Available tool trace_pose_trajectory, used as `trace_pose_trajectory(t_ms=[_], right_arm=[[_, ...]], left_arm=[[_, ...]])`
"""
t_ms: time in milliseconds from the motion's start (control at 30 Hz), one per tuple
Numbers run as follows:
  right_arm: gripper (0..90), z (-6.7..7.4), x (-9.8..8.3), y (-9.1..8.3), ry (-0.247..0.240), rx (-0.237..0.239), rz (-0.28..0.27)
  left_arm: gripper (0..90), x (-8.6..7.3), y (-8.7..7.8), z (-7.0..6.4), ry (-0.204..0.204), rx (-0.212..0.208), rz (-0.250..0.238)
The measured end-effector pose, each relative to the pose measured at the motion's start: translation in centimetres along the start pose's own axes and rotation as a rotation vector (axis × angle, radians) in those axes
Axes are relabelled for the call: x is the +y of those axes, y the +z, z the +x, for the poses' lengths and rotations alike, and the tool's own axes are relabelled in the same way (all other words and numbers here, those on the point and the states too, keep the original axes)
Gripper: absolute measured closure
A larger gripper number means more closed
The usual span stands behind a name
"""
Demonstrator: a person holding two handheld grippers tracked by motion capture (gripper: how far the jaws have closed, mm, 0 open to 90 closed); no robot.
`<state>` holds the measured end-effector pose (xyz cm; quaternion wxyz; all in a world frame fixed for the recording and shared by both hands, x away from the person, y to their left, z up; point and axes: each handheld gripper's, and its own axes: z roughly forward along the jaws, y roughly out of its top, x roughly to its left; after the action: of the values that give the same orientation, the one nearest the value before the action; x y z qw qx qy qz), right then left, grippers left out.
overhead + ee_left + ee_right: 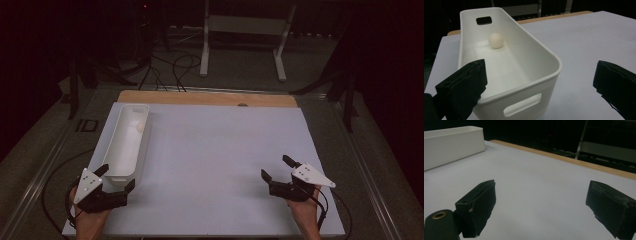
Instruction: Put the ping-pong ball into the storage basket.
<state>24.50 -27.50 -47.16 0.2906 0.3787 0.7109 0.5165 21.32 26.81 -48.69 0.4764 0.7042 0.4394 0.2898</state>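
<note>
A long white bin (115, 150) (544, 57) lies along the left side of the white table top (220, 150). A small cream ball (140, 126) (496, 40) rests inside it near the far end. My left gripper (116, 177) (539, 82) is open at the bin's near end, jaws spread on either side of the near right corner, nothing held. My right gripper (277, 168) (541, 205) is open at the table's near right, above bare surface, holding nothing. The bin's side (451, 145) is visible far left in the right gripper view.
A wooden strip (210, 97) runs along the table's far edge. Beyond it, on the dark floor, stand a white frame (240, 40) and loose cables (170, 70). The bin has handle cut-outs (522, 108) at both ends.
</note>
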Motion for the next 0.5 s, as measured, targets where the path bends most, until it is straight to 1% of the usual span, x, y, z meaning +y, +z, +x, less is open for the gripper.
trace_pose_trajectory(t_ms=[300, 500], right_arm=[[8.8, 0.08, 0.08, -0.39, 0.003, -0.015, -0.025], [8.8, 0.08, 0.02, -0.39, 0.010, -0.010, -0.020]], left_arm=[[0.0, 0.02, 0.00, 0.02, 0.009, 0.006, -0.003], [0.0, 0.03, -0.02, 0.02, 0.010, 0.010, -0.004]])
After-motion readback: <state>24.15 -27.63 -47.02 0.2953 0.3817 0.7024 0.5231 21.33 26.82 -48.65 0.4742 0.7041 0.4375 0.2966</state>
